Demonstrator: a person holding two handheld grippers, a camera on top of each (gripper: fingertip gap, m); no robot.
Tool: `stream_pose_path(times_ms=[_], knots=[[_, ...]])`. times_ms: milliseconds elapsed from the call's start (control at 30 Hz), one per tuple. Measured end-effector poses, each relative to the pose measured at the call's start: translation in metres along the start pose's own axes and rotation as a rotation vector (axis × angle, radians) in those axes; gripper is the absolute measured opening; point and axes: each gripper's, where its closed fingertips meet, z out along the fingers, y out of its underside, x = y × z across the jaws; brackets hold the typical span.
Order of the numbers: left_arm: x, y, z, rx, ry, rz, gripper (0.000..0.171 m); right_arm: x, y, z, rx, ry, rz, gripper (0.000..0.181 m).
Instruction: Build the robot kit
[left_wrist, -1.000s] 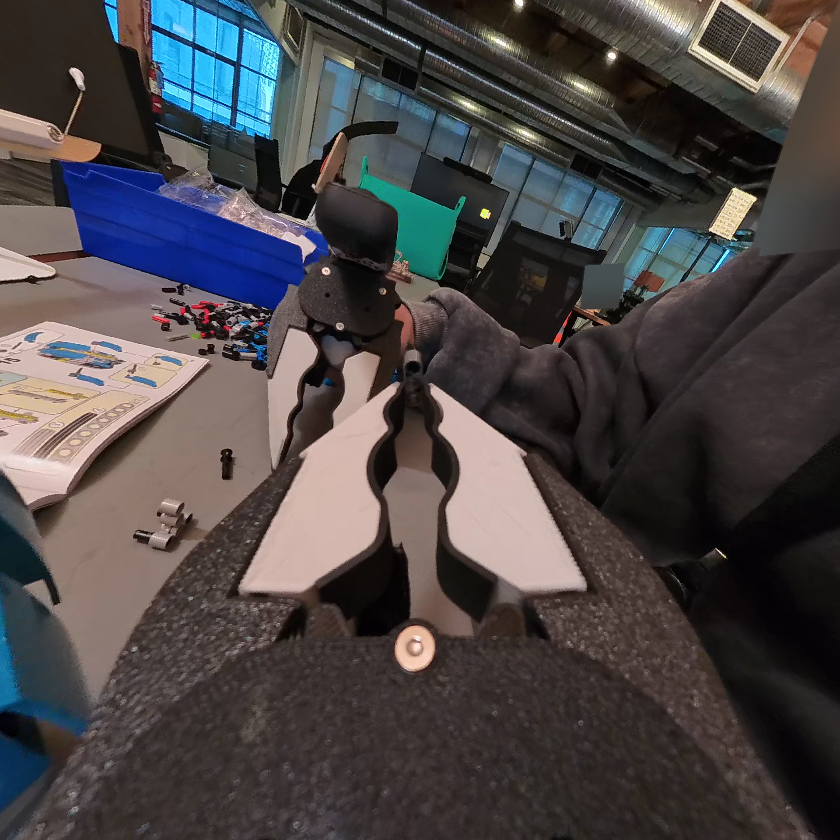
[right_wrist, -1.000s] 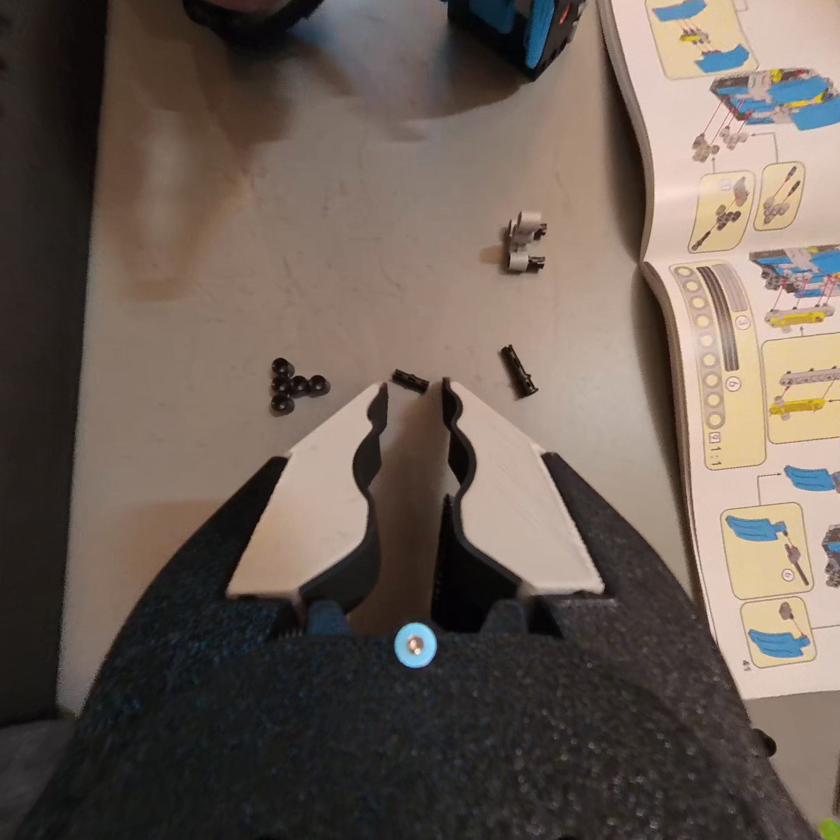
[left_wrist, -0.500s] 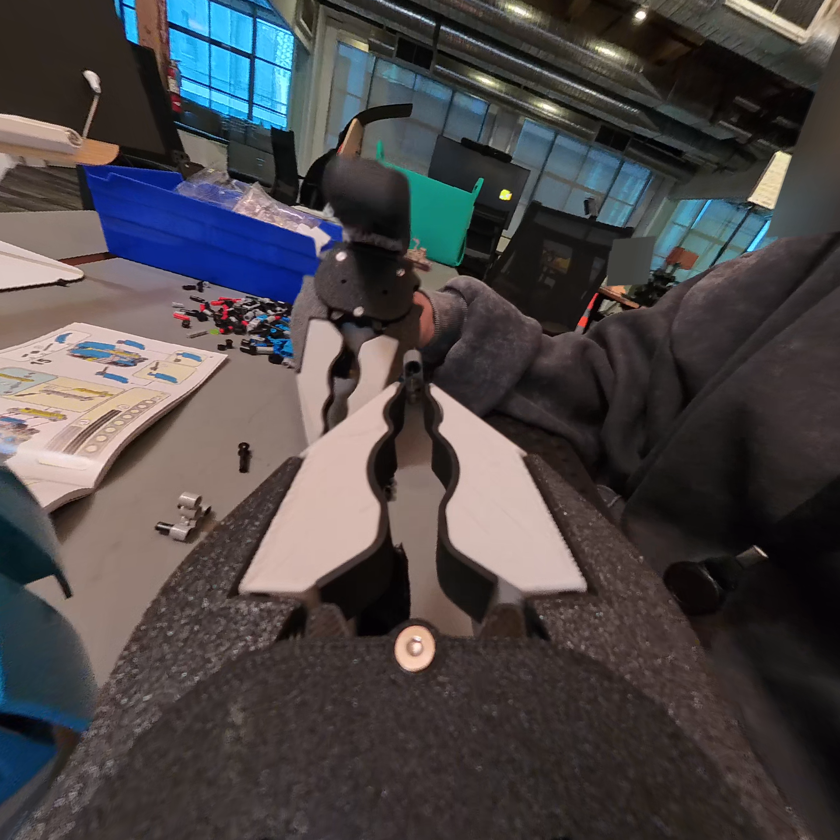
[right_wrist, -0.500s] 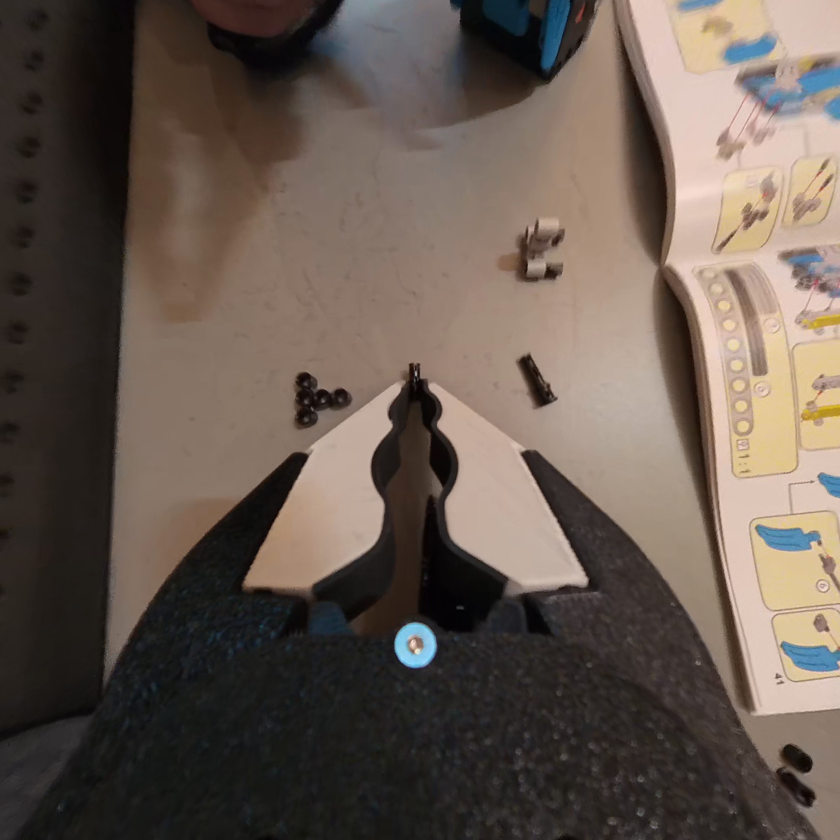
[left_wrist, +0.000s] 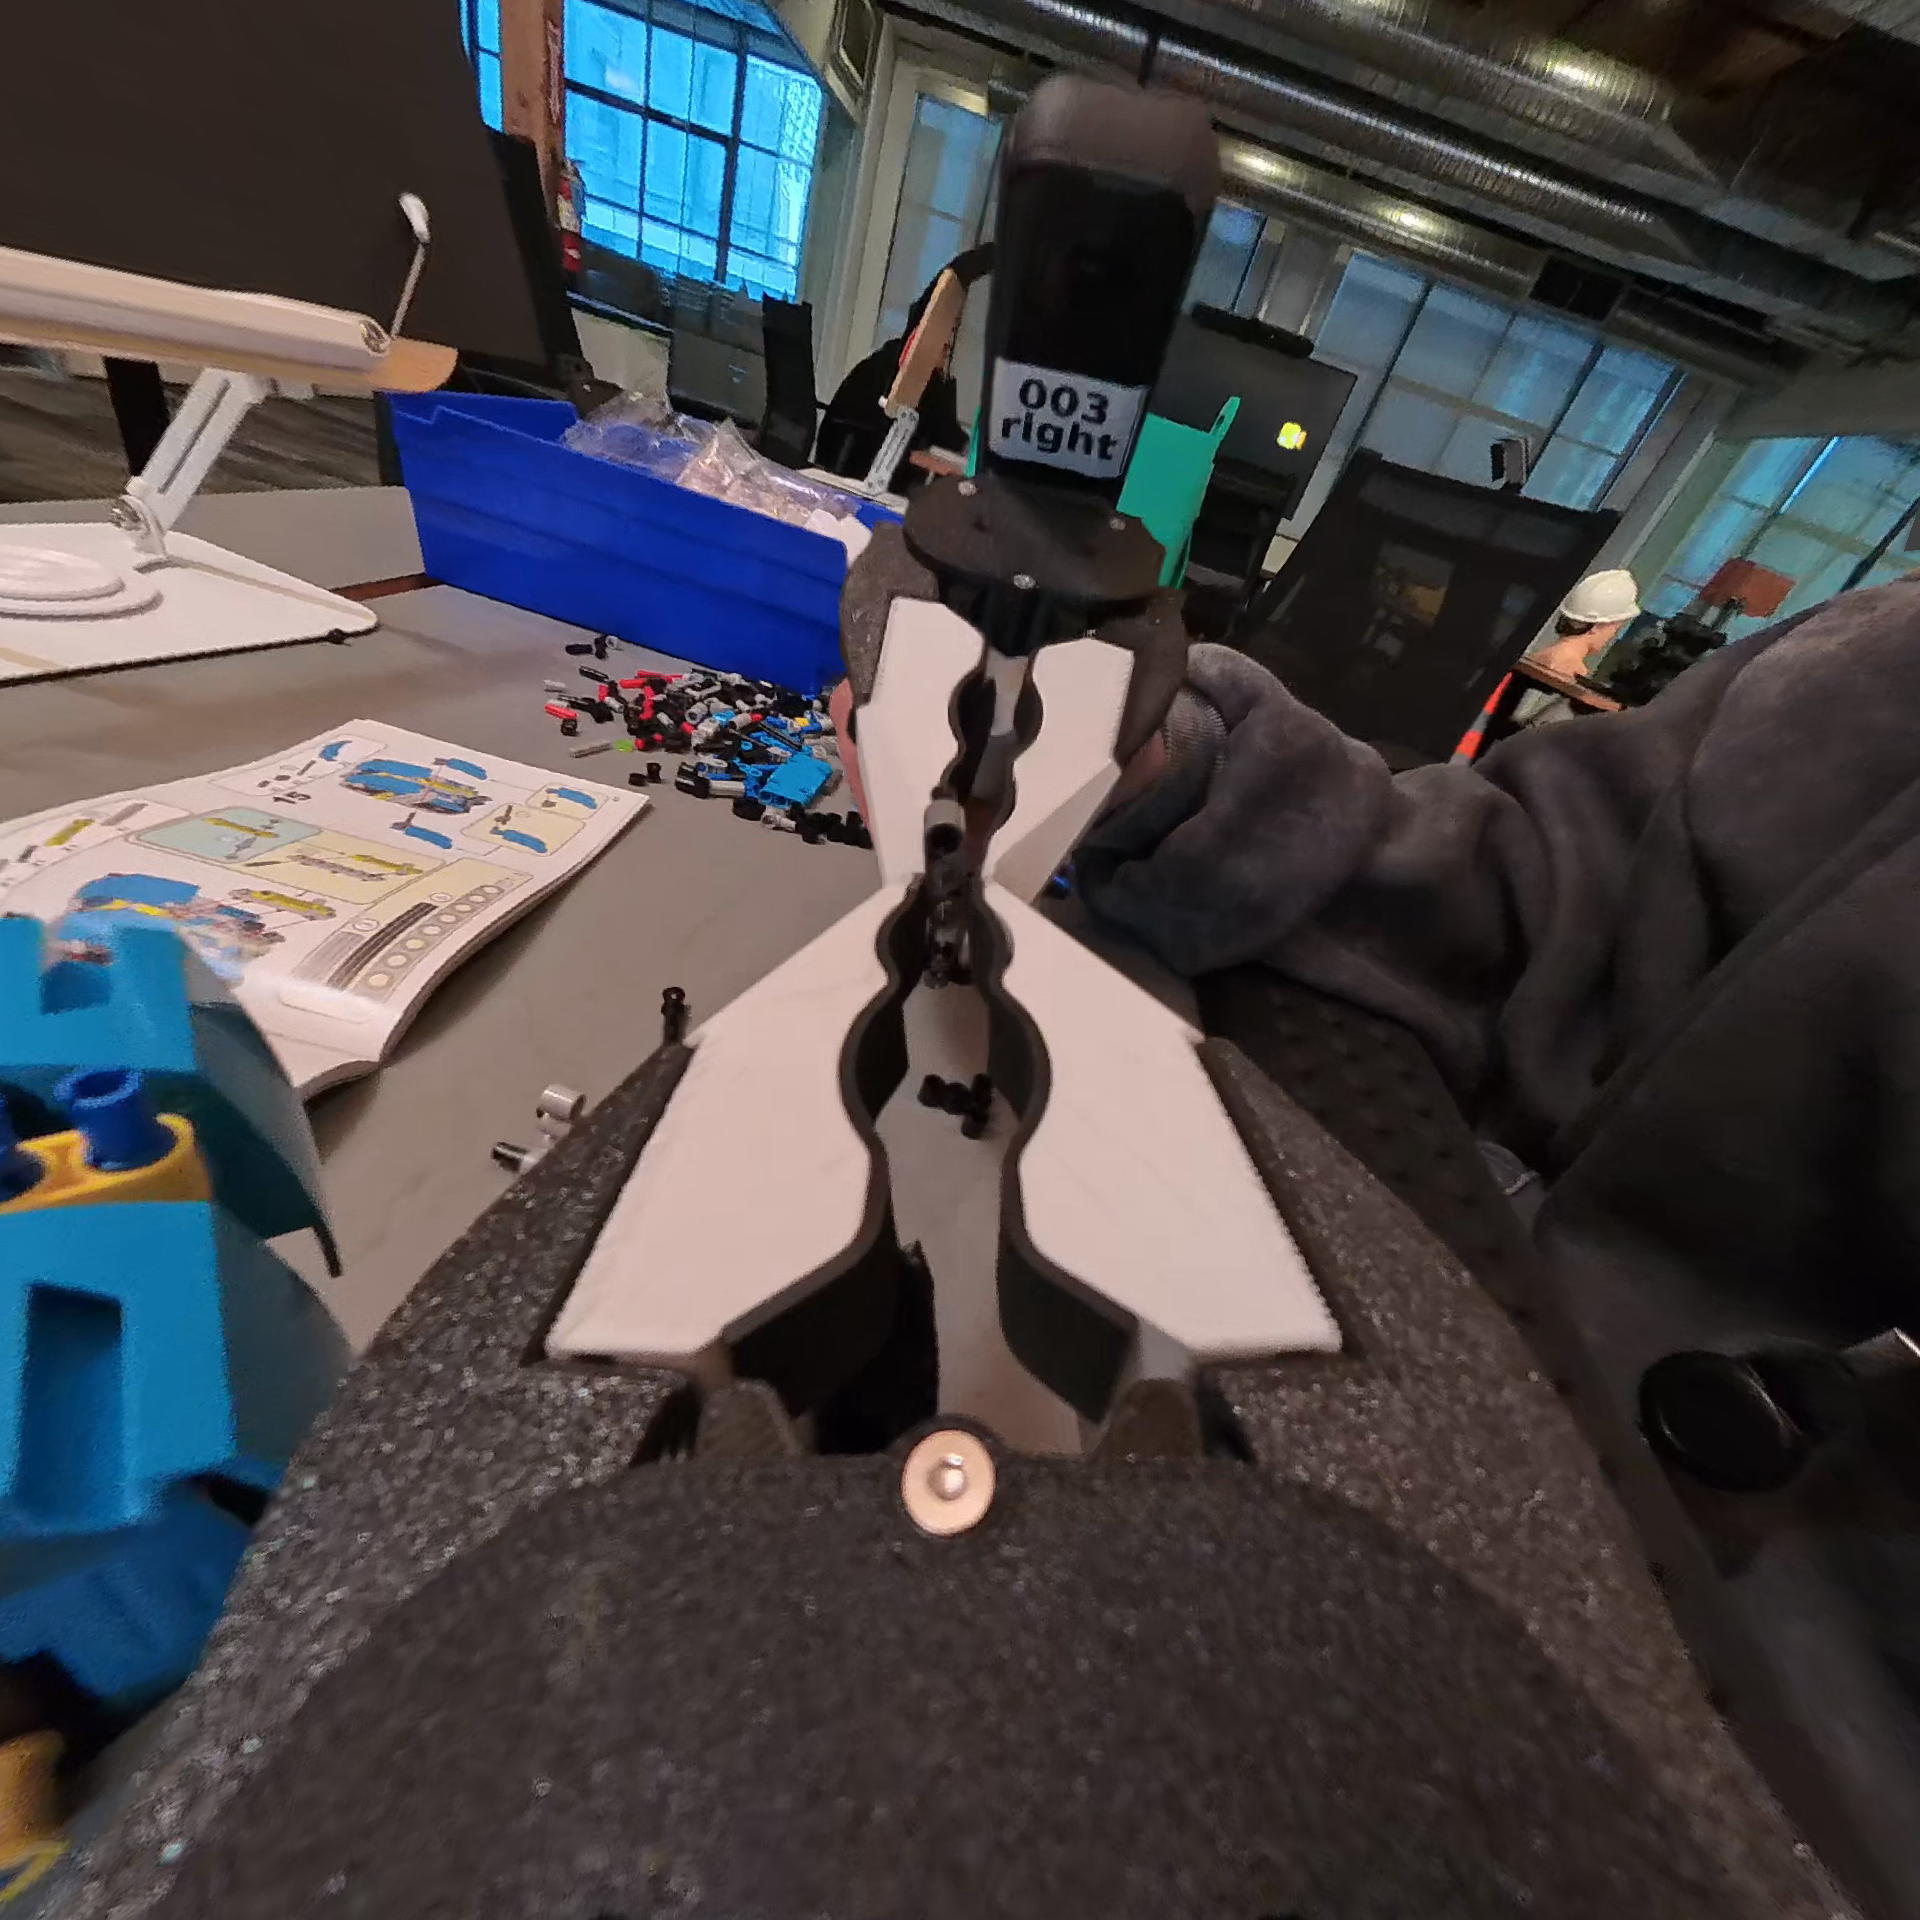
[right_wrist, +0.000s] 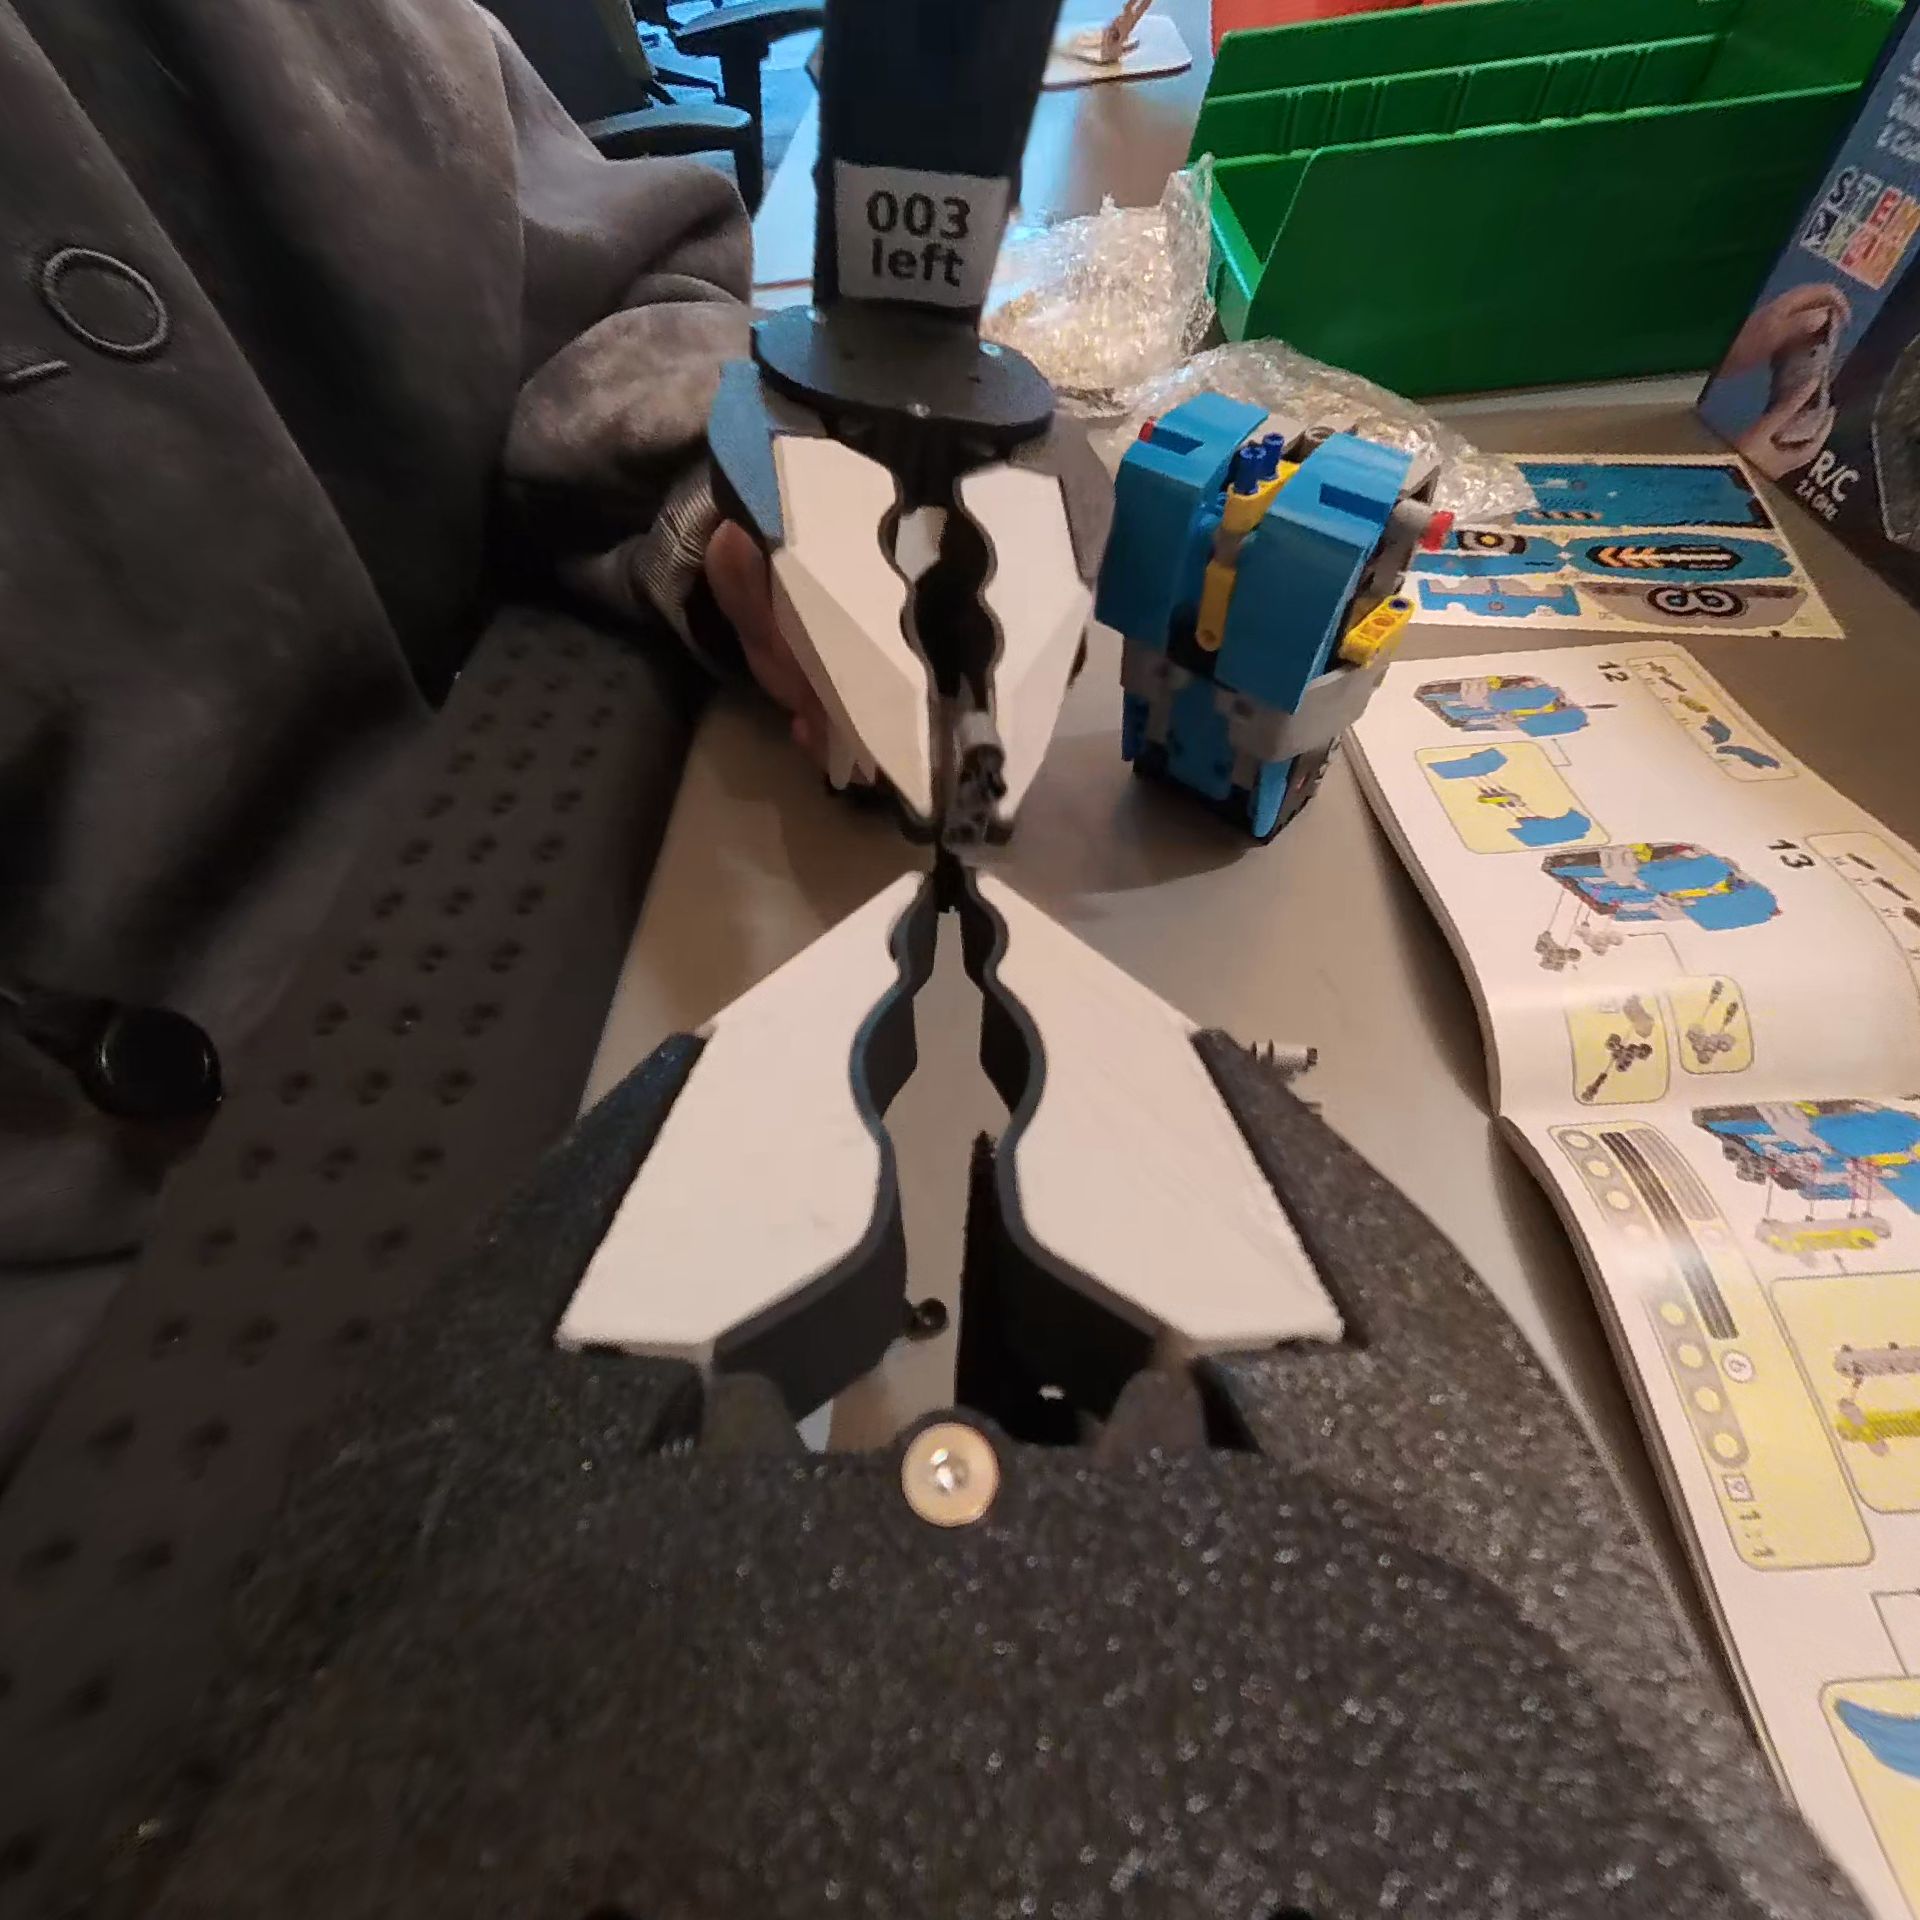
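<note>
My left gripper (left_wrist: 943, 902) is shut on a small grey-and-black connector piece (right_wrist: 977, 743) and is held just above the grey table (left_wrist: 582, 997). My right gripper (right_wrist: 948, 888) is shut on a small black pin (right_wrist: 947, 868). The two grippers face each other tip to tip, the pin end against the connector's end. The right gripper also shows in the left wrist view (left_wrist: 943, 847), and the left gripper in the right wrist view (right_wrist: 966, 826). Whether the pin sits inside the connector is hidden by the fingertips.
A blue brick model (right_wrist: 1247, 623) stands beside the left gripper. An open instruction booklet (right_wrist: 1662, 1039) lies to the right of it. A cluster of black pieces (left_wrist: 961, 1096), a black pin (left_wrist: 675, 1008) and a grey connector (left_wrist: 540, 1122) lie on the table. Farther off are a pile of parts (left_wrist: 717, 727), a blue bin (left_wrist: 623, 540) and a green bin (right_wrist: 1507, 208). My left and right fingertips are right by each other.
My right gripper shut on a black pin on the table, lifted it and swung round to face the left gripper. The left gripper stayed shut on its piece.
</note>
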Motion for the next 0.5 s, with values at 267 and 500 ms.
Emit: stream_pose_path(times_ms=[267, 500], knots=[[-0.001, -0.003, -0.002, 0.017, -0.007, 0.003, 0.007, -0.001, -0.006, -0.008, 0.042, -0.013, 0.006, 0.003], [0.004, -0.001, 0.000, 0.002, -0.008, 0.057, 0.007, -0.004, -0.006, -0.002, 0.038, -0.033, 0.020, 0.002]])
